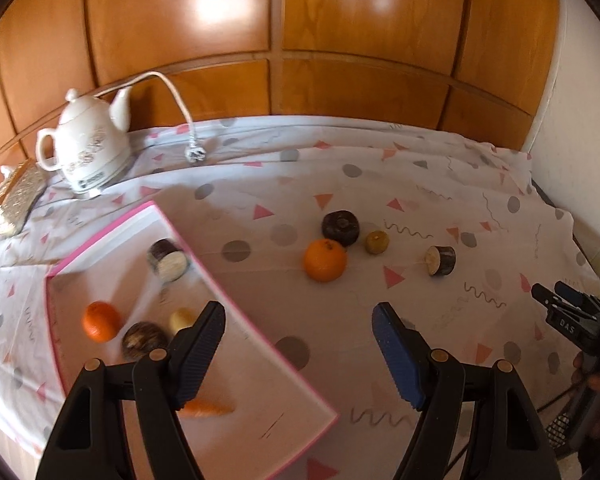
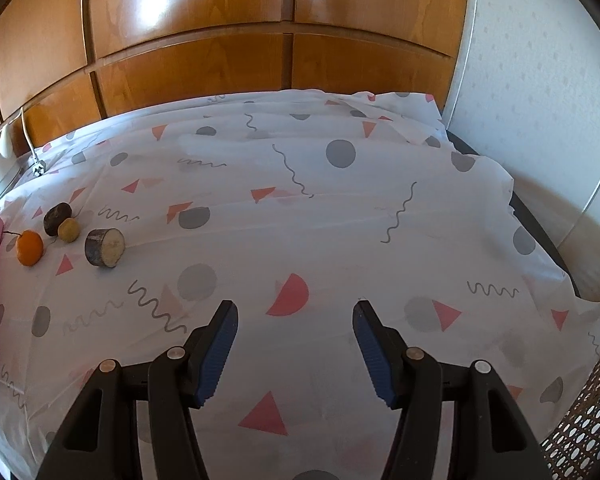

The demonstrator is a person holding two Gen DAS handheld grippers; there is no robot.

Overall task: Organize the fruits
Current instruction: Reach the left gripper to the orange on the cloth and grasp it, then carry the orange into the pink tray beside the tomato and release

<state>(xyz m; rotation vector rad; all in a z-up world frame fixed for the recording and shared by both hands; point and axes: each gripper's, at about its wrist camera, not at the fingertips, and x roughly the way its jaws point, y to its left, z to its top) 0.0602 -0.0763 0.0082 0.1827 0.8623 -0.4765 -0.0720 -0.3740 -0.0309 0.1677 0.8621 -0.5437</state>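
While both grippers hover with jaws wide and empty, the left gripper (image 1: 298,320) sits over the pink-edged tray's (image 1: 268,344) rim and the right gripper (image 2: 296,320) over bare tablecloth (image 2: 340,220). Inside the tray lie an orange (image 1: 101,321) and other pieces. Farther out on the cloth sit another orange (image 1: 325,260), a dark fruit (image 1: 341,227), and a cut piece (image 1: 441,260).

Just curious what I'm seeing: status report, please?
Left gripper and right gripper open, empty. Five pieces in pink-rimmed white tray. Round orange fruit and three others on cloth. Nothing blocking.
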